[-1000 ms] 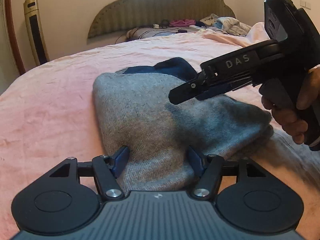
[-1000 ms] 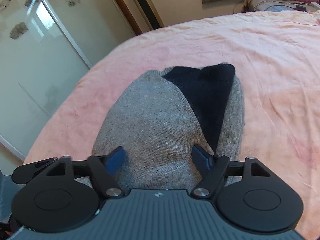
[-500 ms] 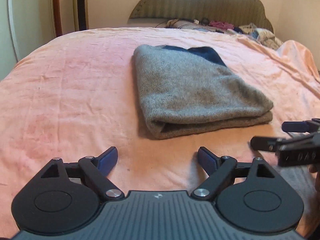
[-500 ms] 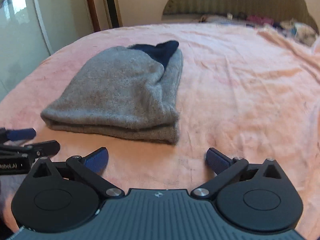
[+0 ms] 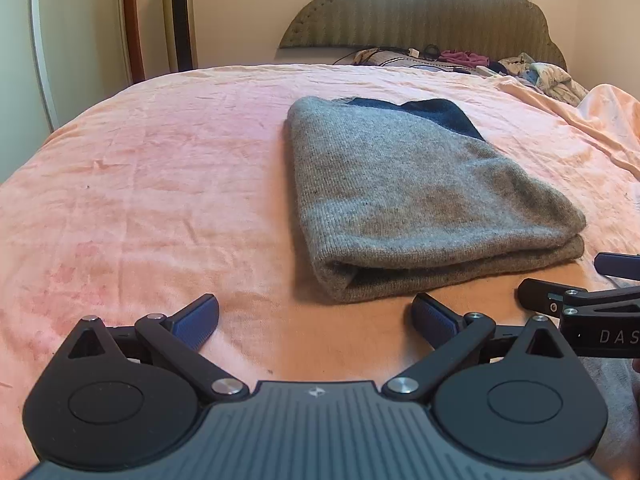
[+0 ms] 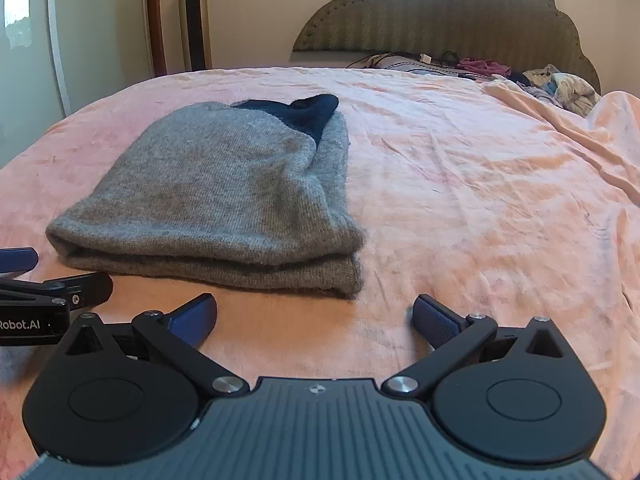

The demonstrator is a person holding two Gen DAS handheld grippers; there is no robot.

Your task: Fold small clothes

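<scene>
Grey garment: folded knit, grey with a dark navy patch at its far end, lying flat on the pink bed cover; centre-right in the left wrist view, centre-left in the right wrist view.
Left gripper: at the bottom of its own view, jaws opening and already spread wide, only bed cover between them; garment's near fold just beyond, not touched.
Right gripper: at the bottom of its own view, jaws wide, nothing between them, clear of the garment.
Left wrist view only: garment's left folded edge with its open layers; right gripper's tips entering at the lower right edge.
Right wrist view only: garment's right edge, where layers stack unevenly; left gripper's tips at the lower left edge.
Far end: padded headboard and a heap of clothes at upper right, too small to sort out.
Cut off: both neighbouring grippers run out of frame; the hands holding them barely show.
</scene>
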